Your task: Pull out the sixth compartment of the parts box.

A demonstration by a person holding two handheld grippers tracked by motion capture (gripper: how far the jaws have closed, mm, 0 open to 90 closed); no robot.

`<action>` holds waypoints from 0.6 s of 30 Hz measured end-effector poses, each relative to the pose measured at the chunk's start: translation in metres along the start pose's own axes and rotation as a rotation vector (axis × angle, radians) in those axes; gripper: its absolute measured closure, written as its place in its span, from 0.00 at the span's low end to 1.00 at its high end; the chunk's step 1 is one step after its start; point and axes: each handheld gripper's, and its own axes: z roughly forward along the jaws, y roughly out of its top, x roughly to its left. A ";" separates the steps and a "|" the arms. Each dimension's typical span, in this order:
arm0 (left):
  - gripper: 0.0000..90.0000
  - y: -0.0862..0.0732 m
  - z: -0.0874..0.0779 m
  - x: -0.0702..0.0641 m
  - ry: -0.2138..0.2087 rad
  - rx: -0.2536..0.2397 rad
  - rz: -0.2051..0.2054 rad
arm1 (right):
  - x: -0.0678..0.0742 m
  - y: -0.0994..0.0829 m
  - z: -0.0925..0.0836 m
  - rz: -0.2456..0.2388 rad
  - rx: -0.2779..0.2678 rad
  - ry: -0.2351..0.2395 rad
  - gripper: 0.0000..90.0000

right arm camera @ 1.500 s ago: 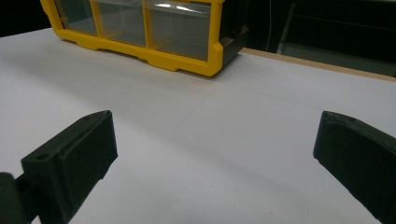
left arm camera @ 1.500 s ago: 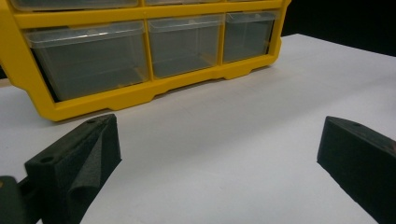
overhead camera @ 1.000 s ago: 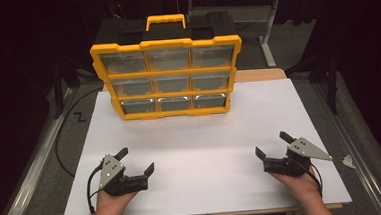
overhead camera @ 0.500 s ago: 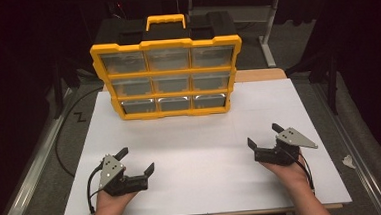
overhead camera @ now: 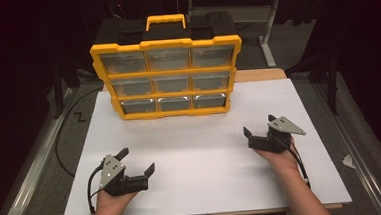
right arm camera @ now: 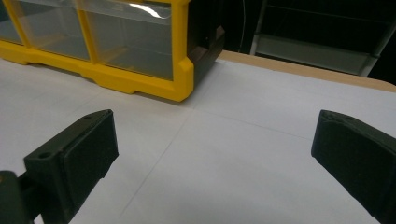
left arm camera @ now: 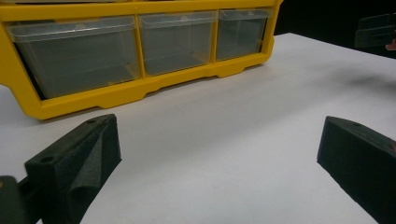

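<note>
A yellow organiser case (overhead camera: 167, 66) with a black back, a yellow handle and three rows of clear drawers stands upright at the back middle of the white table (overhead camera: 208, 176). My left gripper (overhead camera: 137, 160) rests near the front left, open, with nothing between its fingers. Its own view faces the case's bottom drawer row (left arm camera: 140, 51) over bare tabletop, between its wide jaws (left arm camera: 217, 158). My right gripper (overhead camera: 258, 125) is open and empty at the right, a short way in front of the case's right corner (right arm camera: 180, 79). Bare table lies between its fingers (right arm camera: 215, 154).
A wooden board edge (overhead camera: 259, 74) shows behind the white sheet at the back right. A black cable (overhead camera: 60, 140) loops on the floor at the left beside a metal rail. A white scrap (overhead camera: 348, 161) lies on the grey floor at the right.
My right gripper has moved forward and a little left, toward the case's right end. The left gripper and the case have stayed put.
</note>
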 end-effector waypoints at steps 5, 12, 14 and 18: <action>0.00 0.000 -0.001 0.000 0.005 -0.001 0.003 | -0.002 0.001 0.003 -0.004 0.007 -0.009 0.03; 0.00 0.000 -0.001 -0.001 0.007 -0.007 0.009 | 0.000 0.002 -0.002 -0.025 0.007 -0.008 0.03; 0.01 0.000 -0.001 -0.001 0.007 -0.005 0.009 | 0.000 0.002 -0.004 -0.042 0.015 -0.011 0.02; 0.01 0.000 -0.001 -0.001 0.007 -0.007 0.011 | 0.001 0.002 -0.006 -0.070 0.029 -0.017 0.02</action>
